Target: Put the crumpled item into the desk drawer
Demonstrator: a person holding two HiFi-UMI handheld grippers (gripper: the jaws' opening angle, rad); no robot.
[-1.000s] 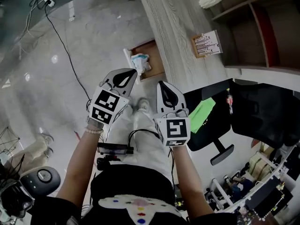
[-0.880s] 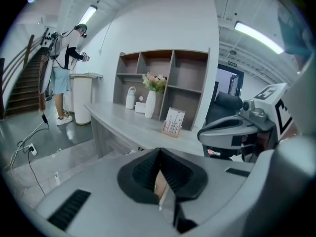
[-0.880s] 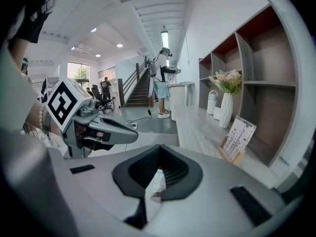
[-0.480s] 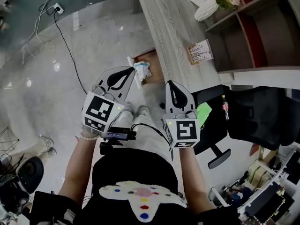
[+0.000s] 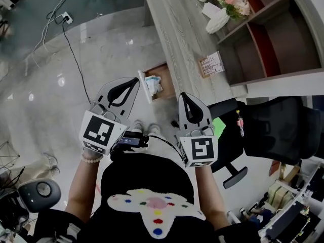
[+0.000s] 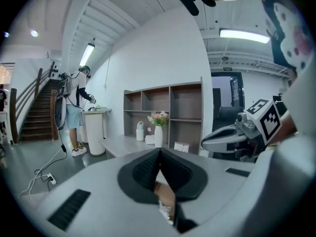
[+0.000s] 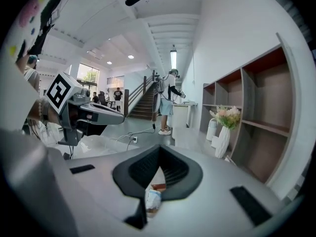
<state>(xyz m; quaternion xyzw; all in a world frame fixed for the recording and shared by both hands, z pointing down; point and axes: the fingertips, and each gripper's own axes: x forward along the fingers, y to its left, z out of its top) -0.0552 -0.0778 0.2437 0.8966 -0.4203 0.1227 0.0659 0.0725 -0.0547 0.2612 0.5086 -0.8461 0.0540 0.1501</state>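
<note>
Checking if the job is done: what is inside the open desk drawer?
A crumpled whitish item lies in the drawer, on its brown bottom. Anything beneath the item, and the drawer's part under the desk top, is hidden.

The open drawer (image 5: pixel 167 85) juts from the near edge of the counter (image 5: pixel 182 29). Nothing covers its top, and a crumpled item (image 5: pixel 154 85) takes up its left part. Bare floor (image 5: pixel 101 49) lies wide open to the left, crossed only by a black cable (image 5: pixel 77 65). To the right, a black office chair (image 5: pixel 278 130) crowds the counter edge. A printed card (image 5: pixel 211 65) lies on the counter near the drawer.
</note>
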